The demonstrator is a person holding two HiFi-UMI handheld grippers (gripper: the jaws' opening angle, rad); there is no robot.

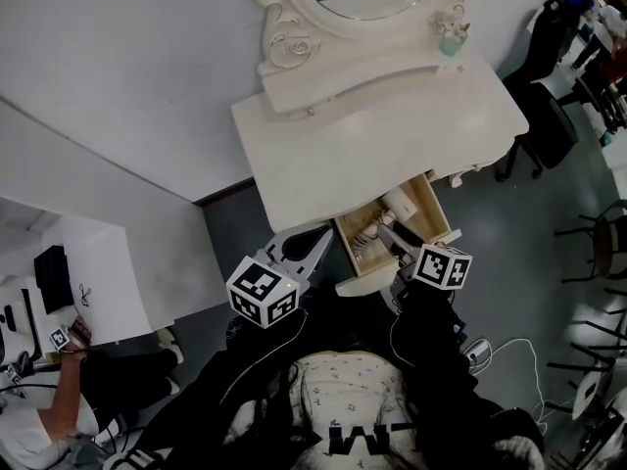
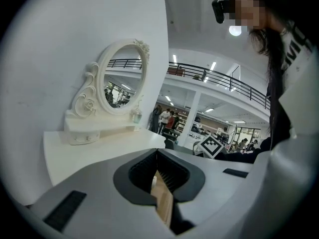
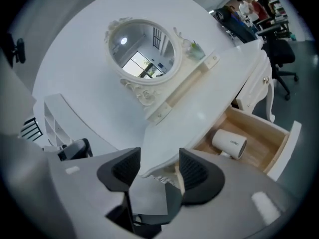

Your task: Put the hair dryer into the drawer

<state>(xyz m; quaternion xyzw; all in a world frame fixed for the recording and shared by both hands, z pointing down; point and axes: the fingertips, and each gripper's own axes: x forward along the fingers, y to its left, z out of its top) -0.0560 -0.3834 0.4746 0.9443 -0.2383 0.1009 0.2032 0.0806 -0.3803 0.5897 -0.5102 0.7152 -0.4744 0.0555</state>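
The hair dryer (image 3: 230,142), a white unit with a short round barrel and small dark lettering on its side, is lying on its side on the bottom of the drawer (image 3: 261,141), close to the overhanging edge of the table (image 3: 209,98). The drawer, pale wood inside with a white front panel, is standing pulled well out from under the table top

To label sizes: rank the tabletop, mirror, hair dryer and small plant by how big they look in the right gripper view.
1. tabletop
2. mirror
3. hair dryer
4. small plant, though it stands farther from the camera.
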